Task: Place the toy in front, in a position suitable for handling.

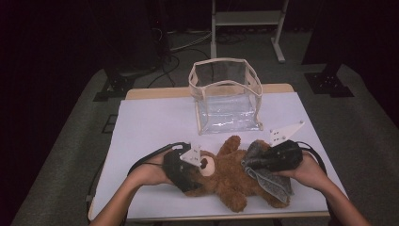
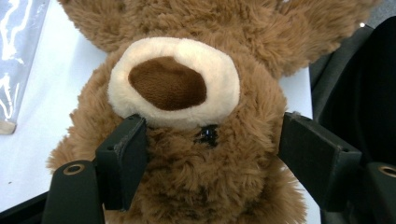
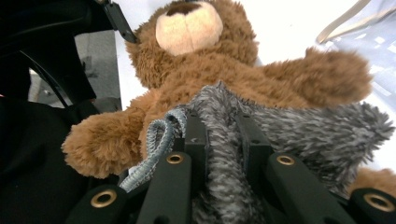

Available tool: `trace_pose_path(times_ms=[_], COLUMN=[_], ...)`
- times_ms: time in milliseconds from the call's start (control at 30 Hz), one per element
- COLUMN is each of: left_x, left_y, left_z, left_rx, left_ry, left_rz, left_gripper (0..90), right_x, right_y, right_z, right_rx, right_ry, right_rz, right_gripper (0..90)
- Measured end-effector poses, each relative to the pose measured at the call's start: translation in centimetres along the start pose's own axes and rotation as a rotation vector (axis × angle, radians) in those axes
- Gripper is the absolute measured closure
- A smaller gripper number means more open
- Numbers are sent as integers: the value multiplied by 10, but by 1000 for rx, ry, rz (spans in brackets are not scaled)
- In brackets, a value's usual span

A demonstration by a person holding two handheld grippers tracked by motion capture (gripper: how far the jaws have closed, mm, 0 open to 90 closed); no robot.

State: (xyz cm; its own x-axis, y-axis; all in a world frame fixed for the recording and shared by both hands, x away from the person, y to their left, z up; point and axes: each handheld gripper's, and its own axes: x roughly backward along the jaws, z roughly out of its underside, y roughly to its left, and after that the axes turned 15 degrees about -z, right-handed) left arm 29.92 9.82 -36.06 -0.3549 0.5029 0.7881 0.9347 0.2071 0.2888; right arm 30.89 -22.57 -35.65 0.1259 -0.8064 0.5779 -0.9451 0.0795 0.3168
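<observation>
Grey fuzzy cloth [image 3: 224, 140] between closed right gripper [image 3: 223, 135] jaws, over teddy bear [image 1: 226, 172].

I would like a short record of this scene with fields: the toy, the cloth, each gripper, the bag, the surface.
toy: brown teddy bear lying on its back on the table
cloth: grey fuzzy cloth lying over the bear's lower body
left gripper: left gripper, jaws on both sides of the bear's head, pressing into the fur
right gripper: right gripper, jaws shut on the grey cloth
bag: clear plastic bag with beige trim, standing open behind the bear
surface: white table
</observation>
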Motion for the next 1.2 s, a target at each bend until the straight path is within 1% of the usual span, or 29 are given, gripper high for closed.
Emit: trace_pose_path(times_ms=[67, 100, 133, 167, 200, 233, 267, 300, 367, 433, 533, 567, 633, 667, 700, 767, 800, 867, 900, 933, 967, 1067, 1100, 1133, 1200], left_x=[2, 2, 3, 5, 6, 6, 6, 6, 5, 4, -1, -3, -6, -13, -18, -24, -24, -23, -20, -20, -17, -14, -13, -12, -12], left_y=[-1, -1, 0, 1, 3, 3, 4, 6, 8, 12, 20, 24, 26, 28, 27, 24, 22, 21, 18, 18, 14, 11, 9, 6, 5], left_z=[0, 0, -1, -3, -6, -6, -7, -11, -13, -18, -23, -27, -29, -32, -33, -34, -34, -34, -32, -32, -31, -29, -29, -28, -28], left_rx=[5, 5, -5, -10, -12, -12, -14, -25, -24, -27, -20, -17, -22, -24, -21, -38, -39, -38, -29, -29, -31, -23, -19, -19, -24], left_ry=[-16, -16, -18, -23, -31, -31, -32, -36, -36, -41, -43, -50, -42, -25, -12, 20, 22, 21, 34, 34, 43, 47, 46, 53, 59], left_rz=[15, 15, 16, 13, 12, 12, 11, -1, -2, -4, -17, -22, -23, 9, 22, 34, 37, 35, 43, 43, 49, 58, 57, 45, 36], left_gripper=[247, 264, 286, 286, 317, 319, 319, 318, 311, 305, 304, 288, 285, 248, 251, 274, 290, 314, 322, 326, 331, 341, 344, 345, 346], right_x=[-1, -1, -2, -2, -4, -4, -4, -3, -2, -2, -2, -1, 0, -1, -1, 0, 0, -1, -1, -1, -2, -2, -2, -2, -3], right_y=[1, 1, 4, 4, 7, 7, 8, 8, 9, 10, 10, 9, 9, 9, 9, 9, 9, 8, 6, 5, 4, 1, -2, -3, -3], right_z=[7, 7, 13, 13, 18, 18, 20, 24, 27, 29, 31, 32, 33, 34, 35, 35, 36, 36, 37, 36, 36, 33, 31, 29, 27], right_rx=[1, 1, 8, 8, 6, 6, 1, -2, -2, -2, -7, -14, -14, -12, -11, -11, -9, -8, -10, -13, -12, -8, -8, -7, -5], right_ry=[-5, -5, -10, -10, -8, -8, -9, -12, -5, -4, -9, -12, -10, -9, -9, -8, -6, -6, -9, -8, -1, 9, 18, 21, 27], right_rz=[5, 5, 2, 2, -5, -5, -4, -4, 6, 5, 1, 1, -6, -13, -8, 0, 4, -4, -8, -12, -14, -12, -11, -11, -11], right_gripper=[768, 768, 768, 768, 767, 767, 767, 767, 766, 763, 762, 763, 763, 763, 763, 763, 763, 762, 762, 763, 763, 763, 762, 762, 762])
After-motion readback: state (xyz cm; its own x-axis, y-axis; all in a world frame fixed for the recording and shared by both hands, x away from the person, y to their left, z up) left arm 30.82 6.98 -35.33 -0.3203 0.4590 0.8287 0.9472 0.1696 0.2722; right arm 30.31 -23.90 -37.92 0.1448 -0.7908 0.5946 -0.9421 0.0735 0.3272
